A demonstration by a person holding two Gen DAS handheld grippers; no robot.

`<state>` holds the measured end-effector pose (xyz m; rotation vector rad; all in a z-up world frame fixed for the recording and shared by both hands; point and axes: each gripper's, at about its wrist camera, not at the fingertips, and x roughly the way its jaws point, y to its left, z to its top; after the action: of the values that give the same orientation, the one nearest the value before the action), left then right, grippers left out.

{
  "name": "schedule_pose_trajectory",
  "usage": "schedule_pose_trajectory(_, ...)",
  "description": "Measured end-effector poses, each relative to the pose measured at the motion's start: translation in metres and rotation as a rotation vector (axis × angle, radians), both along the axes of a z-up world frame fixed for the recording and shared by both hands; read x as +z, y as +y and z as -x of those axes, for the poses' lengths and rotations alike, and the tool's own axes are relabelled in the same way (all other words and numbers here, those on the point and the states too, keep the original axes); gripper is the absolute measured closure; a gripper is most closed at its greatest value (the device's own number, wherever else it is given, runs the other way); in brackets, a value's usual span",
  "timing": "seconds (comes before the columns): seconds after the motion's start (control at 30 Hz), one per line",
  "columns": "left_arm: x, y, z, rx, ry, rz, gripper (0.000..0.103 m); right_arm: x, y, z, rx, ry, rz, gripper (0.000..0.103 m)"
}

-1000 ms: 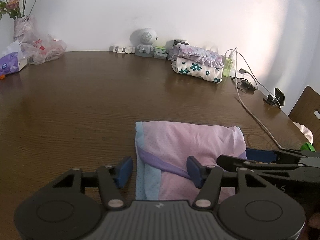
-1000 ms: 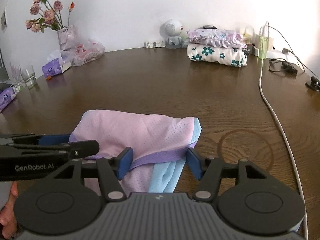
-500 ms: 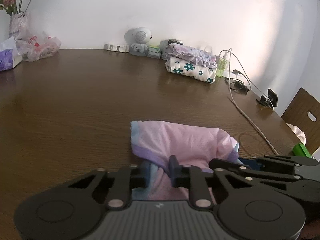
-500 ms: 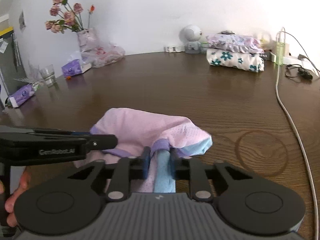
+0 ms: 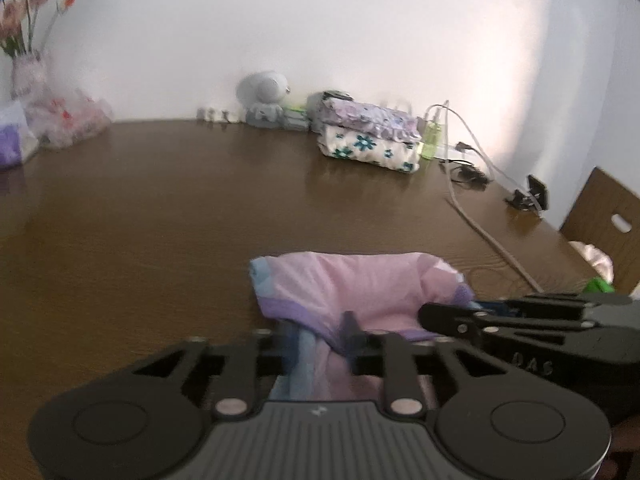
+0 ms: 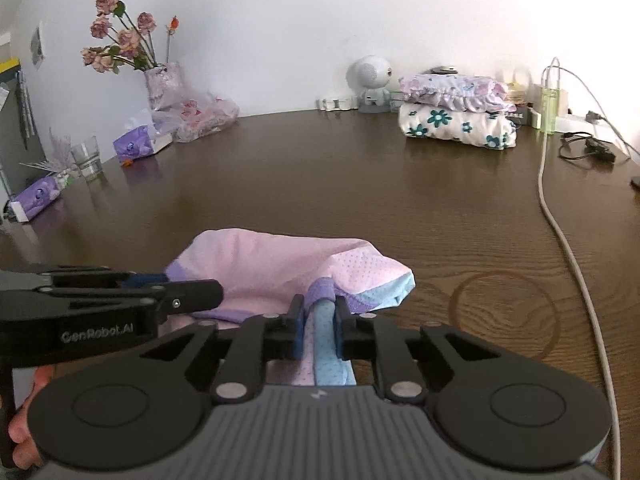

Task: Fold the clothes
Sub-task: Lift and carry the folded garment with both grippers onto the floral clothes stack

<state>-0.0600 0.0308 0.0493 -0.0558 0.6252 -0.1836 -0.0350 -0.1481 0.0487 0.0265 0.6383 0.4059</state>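
The pink garment lay on the near part of the brown table, its front edge bunched and raised. The right gripper was clamped on a blue and purple fold of that edge. The left gripper pinched the same edge at the other corner. A stack of folded clothes sat by the far wall.

A plain white wall backs the dark brown wooden table — a brown wooden chair stands beside its edge.
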Motion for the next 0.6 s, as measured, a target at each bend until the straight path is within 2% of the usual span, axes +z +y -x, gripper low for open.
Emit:
schedule_pose_trajectory(0.03,0.0,-0.001,0.001,0.004,-0.006,-0.018,0.044,0.001,0.0,0.001,-0.016,-0.003,0.012,0.059)
schedule_pose_trajectory(0.07,0.002,0.001,0.003,0.007,-0.018,-0.021,0.04,0.002,-0.001,0.002,-0.027,-0.008,0.019,0.05)
schedule_pose_trajectory(0.13,0.003,0.006,0.001,0.006,-0.013,-0.002,0.037,0.005,-0.005,0.004,-0.036,-0.014,0.018,0.05)
schedule_pose_trajectory(0.23,-0.006,0.007,-0.011,0.026,0.058,0.032,0.04,-0.001,-0.008,0.001,-0.034,0.025,-0.014,0.05)
schedule_pose_trajectory(0.3,-0.008,0.006,-0.013,0.013,0.062,0.047,0.055,-0.005,-0.01,-0.002,-0.029,0.045,-0.033,0.057)
schedule_pose_trajectory(0.37,-0.009,0.003,-0.013,-0.023,0.064,0.059,0.078,-0.006,-0.008,-0.001,-0.002,0.036,-0.038,0.074)
schedule_pose_trajectory(0.43,-0.009,0.003,-0.014,-0.037,0.07,0.079,0.087,-0.007,-0.006,-0.002,0.014,0.031,-0.052,0.089)
schedule_pose_trajectory(0.47,-0.009,0.003,-0.015,-0.036,0.073,0.087,0.09,-0.007,-0.004,-0.003,0.019,0.028,-0.06,0.092)
schedule_pose_trajectory(0.6,-0.001,0.008,-0.021,-0.024,0.066,0.132,0.094,0.004,-0.008,-0.009,0.014,0.005,-0.108,0.094)
